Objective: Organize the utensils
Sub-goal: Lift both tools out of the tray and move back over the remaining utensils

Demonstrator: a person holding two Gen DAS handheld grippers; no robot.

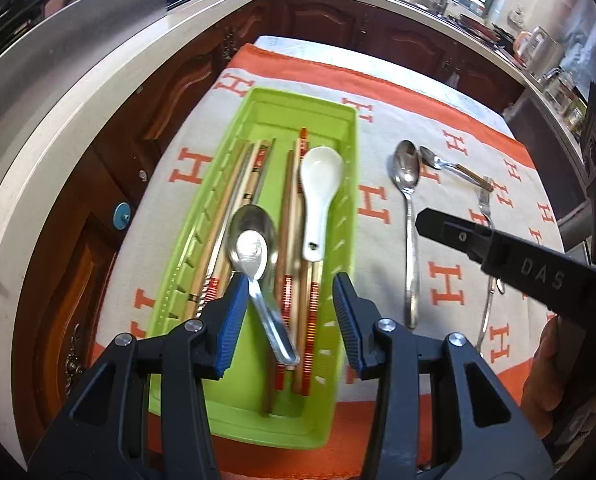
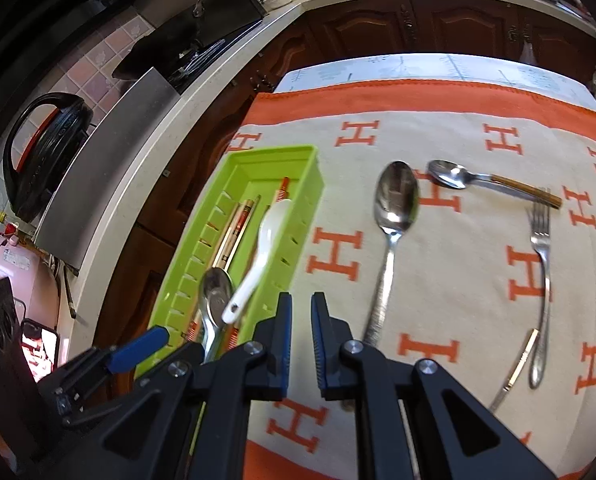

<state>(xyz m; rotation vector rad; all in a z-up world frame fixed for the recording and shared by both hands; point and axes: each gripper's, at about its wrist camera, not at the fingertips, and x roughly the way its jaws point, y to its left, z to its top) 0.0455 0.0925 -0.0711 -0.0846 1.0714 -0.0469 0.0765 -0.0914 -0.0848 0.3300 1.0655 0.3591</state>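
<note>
My left tongs [image 1: 288, 320] hung spread wide over the near end of the green tray [image 1: 339, 120], gripping nothing. My right tongs [image 2: 301, 344] sat over the cloth [image 2: 449, 136] just right of the tray, blue pads nearly together with a thin gap, nothing between them.

Tray: lime-green plastic, long rectangle, slotted side walls, lying on the orange-and-cream H-print cloth on the worktop. Its long axis ran away from me.

Count inside the tray:
- 1 white ceramic soup spoon [image 1: 317, 192], bowl at the far end, handle toward me
- 1 large steel spoon [image 1: 254, 224] with 1 smaller steel spoon [image 1: 258, 272] lying in its bowl, bowls pointing away, handle toward my left tongs
- a bundle of wooden chopsticks [image 1: 294, 240] with orange-striped ends, lengthwise along the tray; exact number unclear

Count on the cloth, right of the tray:
- 1 long steel spoon [image 2: 393, 216], parallel to the tray, bowl at the far end
- 1 short spoon with a brown handle [image 2: 481, 180], lying crosswise, bowl toward the tray
- 1 steel fork [image 2: 539, 280], tines pointing away, handle toward me
- 1 thin metal utensil [image 2: 517, 364] crossing under the fork handle; type unclear
</note>
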